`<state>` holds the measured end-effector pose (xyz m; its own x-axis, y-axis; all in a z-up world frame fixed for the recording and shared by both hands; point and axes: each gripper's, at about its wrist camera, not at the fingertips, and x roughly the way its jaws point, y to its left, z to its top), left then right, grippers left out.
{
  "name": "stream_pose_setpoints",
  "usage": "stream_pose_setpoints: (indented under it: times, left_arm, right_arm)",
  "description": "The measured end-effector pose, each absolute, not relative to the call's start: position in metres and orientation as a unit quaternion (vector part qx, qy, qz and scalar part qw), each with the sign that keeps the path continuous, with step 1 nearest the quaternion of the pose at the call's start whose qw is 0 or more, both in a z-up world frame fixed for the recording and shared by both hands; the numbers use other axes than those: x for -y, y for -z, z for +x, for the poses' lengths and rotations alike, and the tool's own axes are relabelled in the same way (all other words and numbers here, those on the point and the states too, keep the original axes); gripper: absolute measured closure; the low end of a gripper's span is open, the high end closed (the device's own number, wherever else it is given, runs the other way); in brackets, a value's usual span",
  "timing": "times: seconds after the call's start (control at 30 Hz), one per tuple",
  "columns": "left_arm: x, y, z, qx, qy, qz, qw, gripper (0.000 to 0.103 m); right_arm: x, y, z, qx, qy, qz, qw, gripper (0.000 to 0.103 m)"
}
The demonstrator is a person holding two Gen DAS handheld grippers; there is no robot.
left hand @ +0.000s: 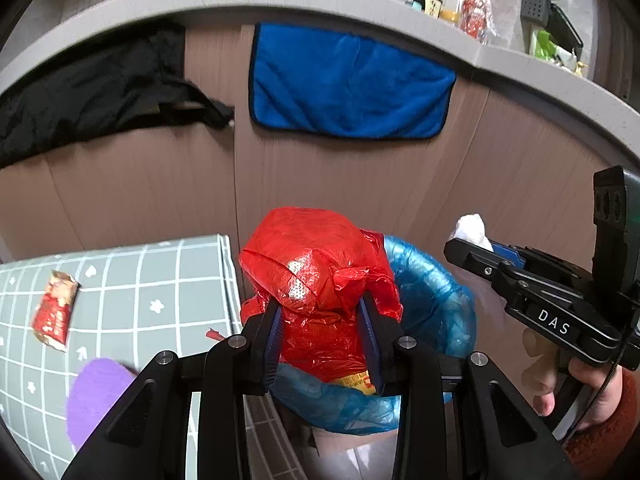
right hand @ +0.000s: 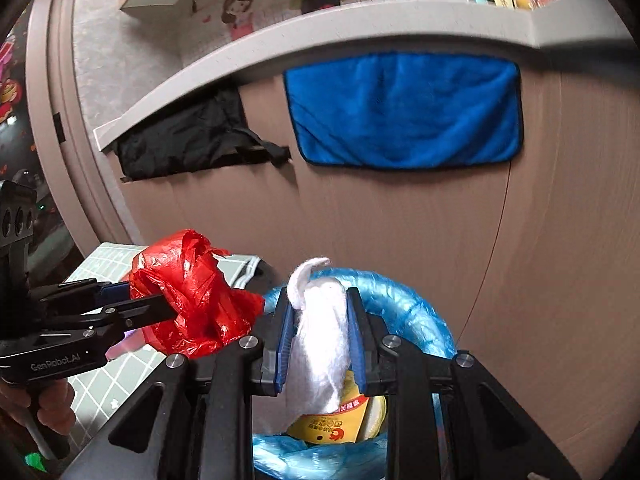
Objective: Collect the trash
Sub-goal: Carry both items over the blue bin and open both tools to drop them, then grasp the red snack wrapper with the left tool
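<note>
My left gripper [left hand: 322, 316] is shut on a crumpled red plastic bag [left hand: 316, 264], held over the near rim of a bin lined with a blue bag [left hand: 432, 292]. In the right wrist view the same red plastic bag [right hand: 196, 300] hangs at the left, just beside the blue-lined bin [right hand: 416, 308]. My right gripper [right hand: 320, 320] is shut on a white tissue wad [right hand: 320, 344] directly above the bin's opening, where a yellow wrapper [right hand: 336, 424] lies inside. The right gripper [left hand: 468, 248] with the white tissue wad [left hand: 472, 230] shows at the right of the left view.
A grey checked mat [left hand: 120, 304] lies left of the bin with a red and silver wrapper [left hand: 54, 310] and a purple item [left hand: 96, 396] on it. Behind stands a brown cabinet front [left hand: 360, 184] with a blue towel [left hand: 348, 84] and a black bag [left hand: 100, 92].
</note>
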<state>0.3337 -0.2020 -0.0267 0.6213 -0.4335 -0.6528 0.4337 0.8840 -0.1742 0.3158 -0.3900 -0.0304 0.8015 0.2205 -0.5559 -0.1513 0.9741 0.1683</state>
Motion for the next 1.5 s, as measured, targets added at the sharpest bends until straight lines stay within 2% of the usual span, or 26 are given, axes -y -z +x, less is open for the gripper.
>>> stream_pose_setpoints:
  times: [0.4,0.47,0.53,0.67,0.97,1.23,1.37,1.5]
  left_arm:
    - [0.218,0.056,0.357,-0.404,0.245,-0.005,0.881,0.066]
    - [0.216,0.059,0.361,-0.412,0.252,-0.022,0.875,0.06]
    - [0.213,0.06,0.363,-0.413,0.252,-0.04,0.874,0.056]
    - [0.207,0.056,0.364,-0.409,0.257,-0.062,0.873,0.051]
    - [0.167,0.029,0.359,-0.38,0.234,-0.088,0.89,0.051]
    - [0.054,0.016,0.377,-0.363,0.138,-0.07,0.919,0.051]
    - [-0.014,0.032,0.409,-0.374,0.088,-0.066,0.921,0.051]
    - [-0.069,0.066,0.447,-0.416,0.075,-0.126,0.897,0.051]
  right_arm:
    - [0.402,0.067,0.337,-0.333,-0.098,0.083,0.934,0.077]
    - [0.402,0.069,0.34,-0.337,-0.098,0.083,0.933,0.07]
    - [0.403,0.071,0.341,-0.337,-0.092,0.085,0.933,0.048]
    - [0.408,0.071,0.337,-0.328,-0.085,0.089,0.937,0.048]
    - [0.408,0.058,0.323,-0.319,-0.067,0.081,0.942,0.048]
    - [0.386,0.04,0.314,-0.303,-0.087,0.082,0.946,0.048]
    - [0.355,0.044,0.321,-0.313,-0.119,0.074,0.94,0.048]
    - [0.316,0.05,0.327,-0.326,-0.15,0.063,0.931,0.048]
